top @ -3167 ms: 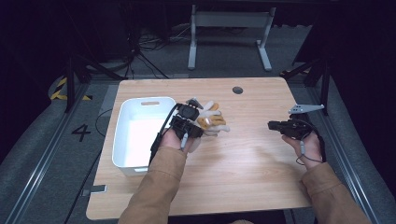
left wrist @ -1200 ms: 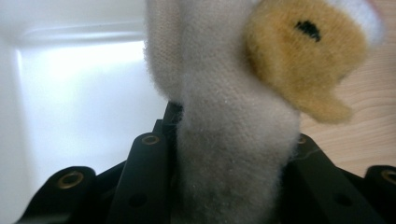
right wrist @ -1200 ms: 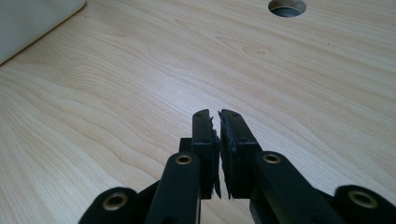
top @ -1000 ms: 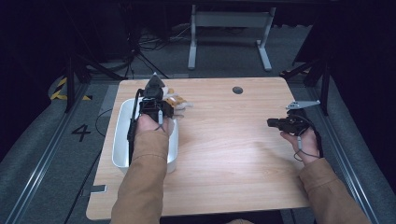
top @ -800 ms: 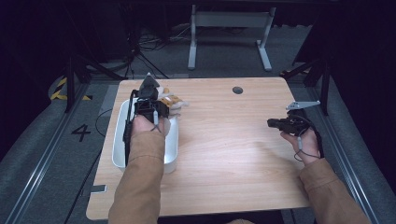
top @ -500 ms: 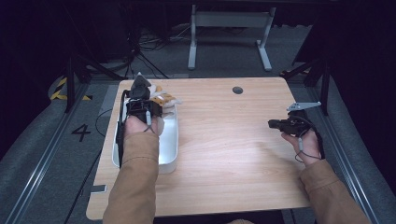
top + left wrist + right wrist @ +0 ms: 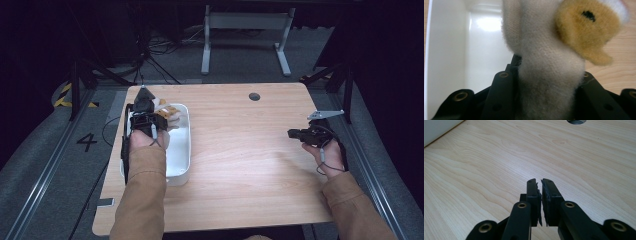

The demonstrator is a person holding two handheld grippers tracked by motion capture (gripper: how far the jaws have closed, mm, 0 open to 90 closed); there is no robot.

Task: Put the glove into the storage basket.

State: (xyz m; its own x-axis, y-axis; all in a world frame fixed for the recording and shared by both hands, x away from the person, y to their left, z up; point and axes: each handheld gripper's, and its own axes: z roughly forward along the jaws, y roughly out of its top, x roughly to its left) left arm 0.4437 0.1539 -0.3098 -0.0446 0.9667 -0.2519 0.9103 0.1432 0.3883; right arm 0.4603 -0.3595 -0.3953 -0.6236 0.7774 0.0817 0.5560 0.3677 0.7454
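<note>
Plush toy [image 7: 549, 65], beige with an orange patch, hangs pinched in the left gripper [image 7: 144, 117] over the white bin [image 7: 182, 150] at the table's [image 7: 250, 165] left. Better to lower it inside the walls before letting go. Right gripper [image 7: 541, 202] rests pressed together, empty.

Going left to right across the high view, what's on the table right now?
White bin with the left gripper holding the plush toy over it → round table hole → right gripper.
</note>
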